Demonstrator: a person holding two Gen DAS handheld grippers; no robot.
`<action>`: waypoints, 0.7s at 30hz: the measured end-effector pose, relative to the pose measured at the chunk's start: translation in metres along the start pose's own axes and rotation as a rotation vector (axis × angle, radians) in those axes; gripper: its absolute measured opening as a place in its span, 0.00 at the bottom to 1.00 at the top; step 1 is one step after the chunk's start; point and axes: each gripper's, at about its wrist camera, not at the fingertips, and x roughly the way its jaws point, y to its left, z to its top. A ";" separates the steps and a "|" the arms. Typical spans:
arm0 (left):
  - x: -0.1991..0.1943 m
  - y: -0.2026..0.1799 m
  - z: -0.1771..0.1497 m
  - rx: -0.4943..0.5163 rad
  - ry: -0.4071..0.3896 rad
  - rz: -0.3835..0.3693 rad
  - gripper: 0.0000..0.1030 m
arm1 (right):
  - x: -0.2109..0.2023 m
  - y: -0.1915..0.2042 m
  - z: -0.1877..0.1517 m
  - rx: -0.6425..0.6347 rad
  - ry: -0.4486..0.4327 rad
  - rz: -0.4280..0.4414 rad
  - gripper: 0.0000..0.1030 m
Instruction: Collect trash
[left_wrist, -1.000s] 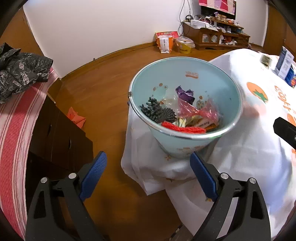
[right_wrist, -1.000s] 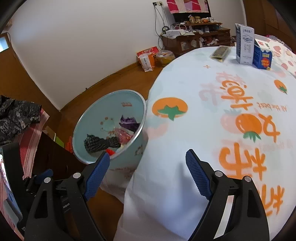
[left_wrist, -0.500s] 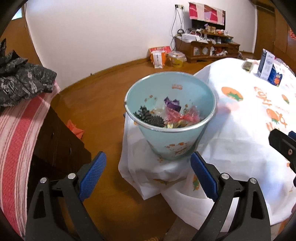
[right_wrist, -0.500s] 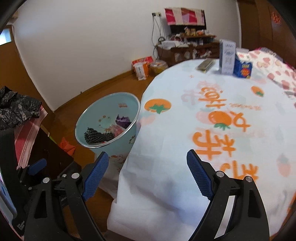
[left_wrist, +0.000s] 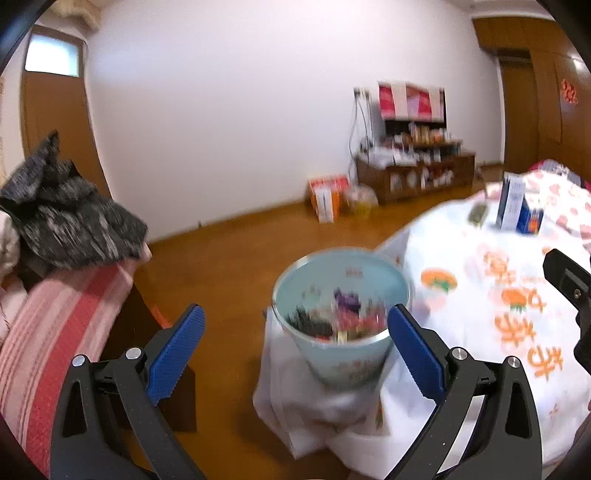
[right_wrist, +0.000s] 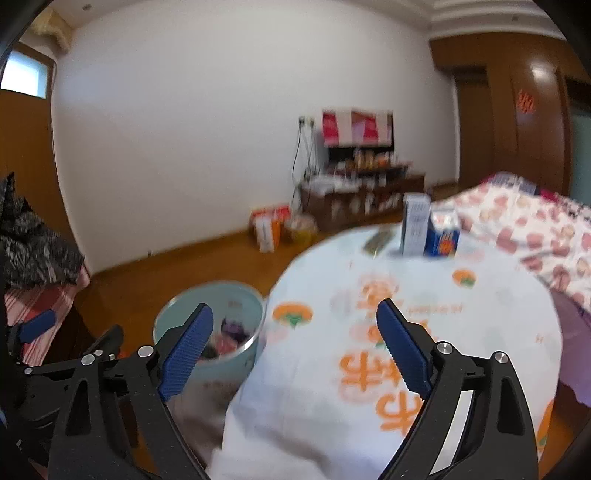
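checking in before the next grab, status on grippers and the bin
Left gripper and right gripper open, jaws just widening, nothing between. Trash bucket on floor beside table, holding wrappers. Nothing blocking.

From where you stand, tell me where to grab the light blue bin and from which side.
Take the light blue bin by its rim, probably from above on the floor side. It stands upright with its mouth open, its wall tapers downward, and the tablecloth crowds its other side. Both the left gripper and right gripper are open and empty.
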 end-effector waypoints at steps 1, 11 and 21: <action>-0.006 0.001 0.003 -0.002 -0.033 0.001 0.94 | -0.004 -0.001 0.002 0.000 -0.023 -0.005 0.87; -0.027 -0.002 0.013 0.003 -0.115 -0.021 0.94 | -0.027 -0.014 0.006 0.072 -0.156 -0.054 0.88; -0.032 -0.003 0.013 -0.009 -0.135 -0.049 0.94 | -0.029 -0.011 -0.001 0.097 -0.162 -0.069 0.88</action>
